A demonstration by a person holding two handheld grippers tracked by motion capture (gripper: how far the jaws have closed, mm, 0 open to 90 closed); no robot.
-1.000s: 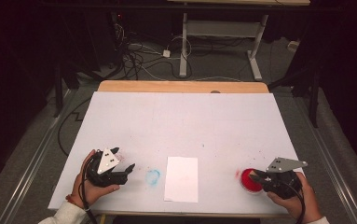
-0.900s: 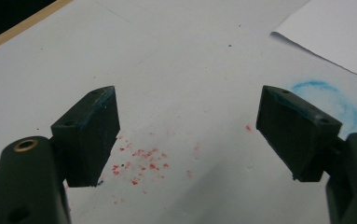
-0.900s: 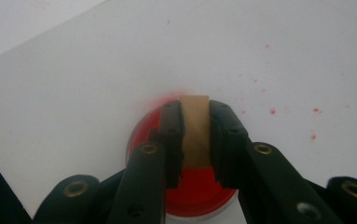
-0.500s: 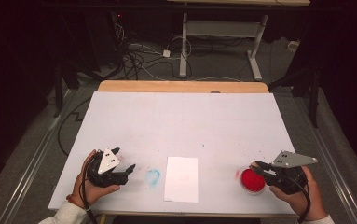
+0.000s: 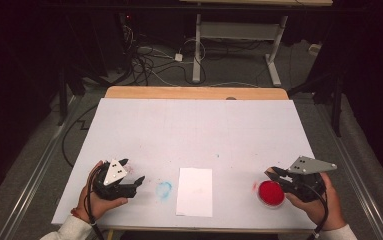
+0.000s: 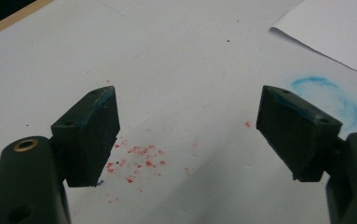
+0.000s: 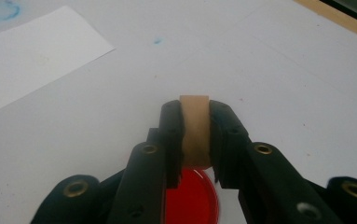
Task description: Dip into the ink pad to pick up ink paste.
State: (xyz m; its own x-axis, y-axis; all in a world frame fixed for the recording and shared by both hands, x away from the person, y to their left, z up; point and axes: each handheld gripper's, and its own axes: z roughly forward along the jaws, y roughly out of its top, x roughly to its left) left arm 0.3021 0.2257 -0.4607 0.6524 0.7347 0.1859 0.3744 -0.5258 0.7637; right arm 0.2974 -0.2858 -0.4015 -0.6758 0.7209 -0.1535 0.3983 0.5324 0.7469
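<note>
High view: right gripper (image 5: 274, 173) sits at the near right of the white table (image 5: 194, 130), held in the person's right hand (image 5: 324, 202), jaws pointing left over a round red dish (image 5: 271, 193) that rests on the table just beside and partly under the jaw tips. Right gripper view: right gripper's jaws are clamped on a small tan, wood-coloured block (image 7: 194, 128), upright between the pads and sticking out past the tips; the red dish lies directly below the jaws. Whether the block touches the dish cannot be told.

A white sheet of paper (image 5: 195, 191) lies flat at the near middle of the table, between the two grippers, well apart from the dish. A pale blue ring smudge (image 5: 163, 189) marks the table just left of the paper.

Left gripper (image 5: 134, 178) rests at the near left in the left hand (image 5: 96, 202), jaws pointing right toward the blue smudge. Left gripper view: jaws stand wide apart with nothing between them, above a scatter of red specks (image 6: 139, 161) on the table; blue smudge and a corner of the paper lie beyond the right jaw.
</note>
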